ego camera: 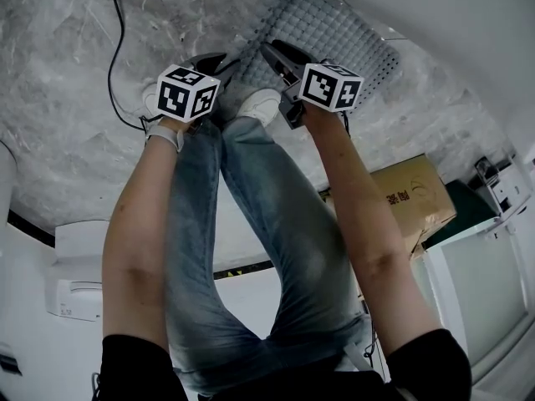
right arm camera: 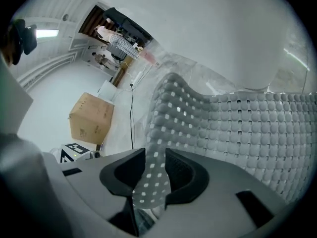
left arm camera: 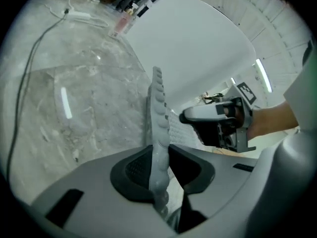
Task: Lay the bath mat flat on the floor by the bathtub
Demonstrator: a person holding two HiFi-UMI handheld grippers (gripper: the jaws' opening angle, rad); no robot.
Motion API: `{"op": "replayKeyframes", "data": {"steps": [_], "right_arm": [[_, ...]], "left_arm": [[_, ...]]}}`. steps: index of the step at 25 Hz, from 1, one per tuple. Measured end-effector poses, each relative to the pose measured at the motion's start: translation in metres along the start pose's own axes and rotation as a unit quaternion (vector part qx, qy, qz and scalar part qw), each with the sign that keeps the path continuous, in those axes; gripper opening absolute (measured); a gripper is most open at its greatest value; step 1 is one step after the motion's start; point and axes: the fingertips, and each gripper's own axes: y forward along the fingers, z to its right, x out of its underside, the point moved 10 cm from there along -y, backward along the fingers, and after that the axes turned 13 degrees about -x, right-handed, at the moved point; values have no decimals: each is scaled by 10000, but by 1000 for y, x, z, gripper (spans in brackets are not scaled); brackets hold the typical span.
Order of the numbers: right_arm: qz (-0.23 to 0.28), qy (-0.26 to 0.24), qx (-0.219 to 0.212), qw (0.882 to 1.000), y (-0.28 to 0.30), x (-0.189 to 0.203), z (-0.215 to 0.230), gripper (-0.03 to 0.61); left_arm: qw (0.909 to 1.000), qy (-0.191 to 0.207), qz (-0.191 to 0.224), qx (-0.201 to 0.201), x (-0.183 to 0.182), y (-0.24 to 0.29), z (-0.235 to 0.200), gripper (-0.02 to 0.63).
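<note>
- We found the bath mat (ego camera: 343,27) on the marble floor (ego camera: 75,98) against the foot of the bathtub (ego camera: 456,32). Most of it was already flat, and only the near edge was lifted.
- The left gripper (left arm camera: 159,170) was narrowed onto that raised edge, with the nubbed rim standing on end between its pads and pressed from both sides.
- The right gripper (right arm camera: 156,175) stood half wide. A perforated corner of the mat hung between its jaws, close to one pad with a sliver of gap at the other, so we judged it slack rather than pinched.
- In the head view the mat spread from both grippers toward one o'clock. Its far side appeared to run along the tub from about eleven to four.
- The right gripper was nearer the tub and the body of the mat, and the left held the outer end, at nine o'clock from it.
- We judged that the next move turned on drawing the near edge back toward six o'clock and lowering it, so the hump by the right jaws would settle.
</note>
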Motion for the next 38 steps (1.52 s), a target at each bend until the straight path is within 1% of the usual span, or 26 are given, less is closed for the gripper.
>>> {"op": "replayKeyframes", "data": {"steps": [3, 5, 8, 9, 11, 14, 18, 20, 23, 27, 28, 30, 31, 33, 35, 36, 38], "right_arm": [[-14, 10, 41, 10000, 2, 1, 2, 147], [-61, 1, 97, 9999, 2, 2, 7, 140], [-184, -78, 294, 9994, -1, 3, 21, 117], [-213, -83, 355, 9991, -2, 5, 27, 115], [-229, -69, 476, 9986, -5, 7, 39, 109], [-278, -58, 673, 9973, -11, 9, 56, 109], [-505, -222, 917, 9943, -16, 5, 75, 107], [-419, -322, 977, 9938, -18, -5, 79, 101], [-211, -308, 1086, 9934, -21, -14, 79, 100], [-181, -406, 1012, 9939, -16, -19, 70, 100], [-189, -427, 1001, 9939, -16, -19, 67, 100], [-175, -413, 1008, 9939, -18, -18, 60, 100], [-181, -386, 1010, 9940, -20, -16, 56, 100], [-248, -327, 1005, 9941, -25, -10, 46, 100], [-275, -258, 1026, 9940, -32, -6, 33, 100], [-255, -216, 1057, 9938, -38, -4, 25, 95], [-208, -206, 1136, 9931, -50, 0, 5, 48]], "left_arm": [[9965, 5, 241, -803, -4, -5, -31, 103], [9923, 78, 288, -1204, -5, -5, -52, 73], [9887, 306, 225, -1451, -3, 5, -73, 67], [9874, 340, 204, -1535, -1, 9, -79, 67], [9834, 283, 163, -1786, 3, 17, -89, 68], [9761, 252, 58, -2156, 4, 33, -102, 74], [9647, 454, -242, -2581, 8, 54, -113, 90], [9593, 557, -252, -2757, 7, 58, -109, 93], [9568, 604, -120, -2841, 11, 59, -104, 97], [9599, 590, -128, -2738, 11, 59, -107, 106], [9593, 551, -130, -2766, 10, 58, -108, 142], [9564, 391, -144, -2890, 7, 52, -113, 267], [9560, 315, -186, -2911, 6, 47, -115, 299], [9577, 316, -298, -2844, 2, 33, -114, 310], [9605, 498, -364, -2715, -5, 15, -105, 301], [9620, 603, -399, -2633, -8, 5, -98, 246], [9648, 752, -445, -2479, -14, -19, -82, 80]]}}
